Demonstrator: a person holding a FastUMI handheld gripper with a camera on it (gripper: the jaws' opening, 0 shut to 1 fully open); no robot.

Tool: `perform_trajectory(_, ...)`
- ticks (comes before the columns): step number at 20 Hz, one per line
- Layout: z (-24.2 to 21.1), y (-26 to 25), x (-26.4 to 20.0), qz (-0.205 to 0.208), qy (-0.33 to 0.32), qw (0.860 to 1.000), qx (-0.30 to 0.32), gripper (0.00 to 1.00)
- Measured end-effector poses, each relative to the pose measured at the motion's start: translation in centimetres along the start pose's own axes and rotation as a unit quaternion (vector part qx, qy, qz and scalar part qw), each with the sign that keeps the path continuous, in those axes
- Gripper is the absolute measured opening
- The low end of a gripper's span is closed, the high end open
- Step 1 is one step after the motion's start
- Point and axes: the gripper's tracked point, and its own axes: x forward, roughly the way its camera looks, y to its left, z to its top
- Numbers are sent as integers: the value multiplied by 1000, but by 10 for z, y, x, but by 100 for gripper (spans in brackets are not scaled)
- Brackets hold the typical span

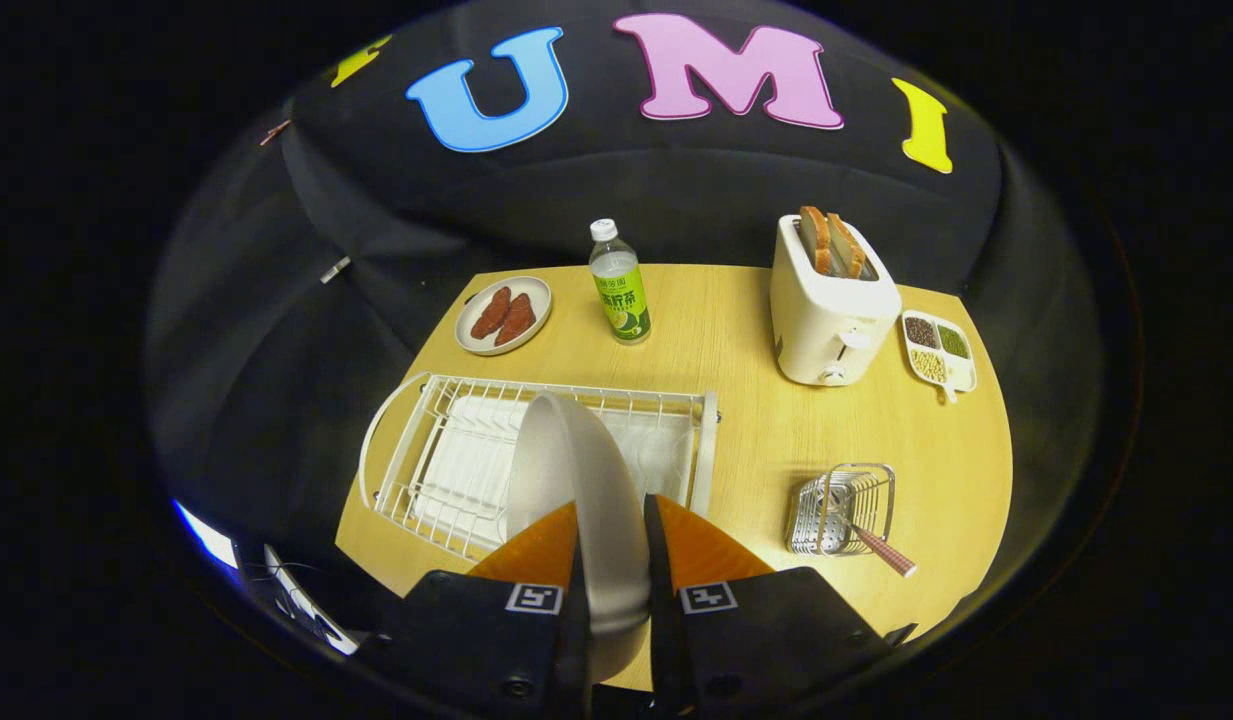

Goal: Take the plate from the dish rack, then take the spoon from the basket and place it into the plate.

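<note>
The tongs (612, 545) point forward and down over the worktop. Both orange fingers (536, 555) are closed in on a plate (576, 470) held on edge between them, one finger pressing each face. Their black bases, each bearing a square marker, sit close together with the plate's lower rim between them.

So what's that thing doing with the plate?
A person's handheld gripper has its two fingers squeezed on the edge of the white plate, holding it up on its edge over the dish rack. The spoon waits in the little wire basket beside the rack on the table.
</note>
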Motion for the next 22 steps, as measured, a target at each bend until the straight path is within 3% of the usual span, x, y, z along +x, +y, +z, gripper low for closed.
perform_trajectory(7,-61,-70,-75,25,-5,998,52,28)
perform_trajectory(12,-121,-132,-95,32,20,995,90,27)
perform_trajectory(17,-171,-179,-80,50,56,991,111,27)
perform_trajectory(22,-184,-217,-34,65,66,984,152,27)
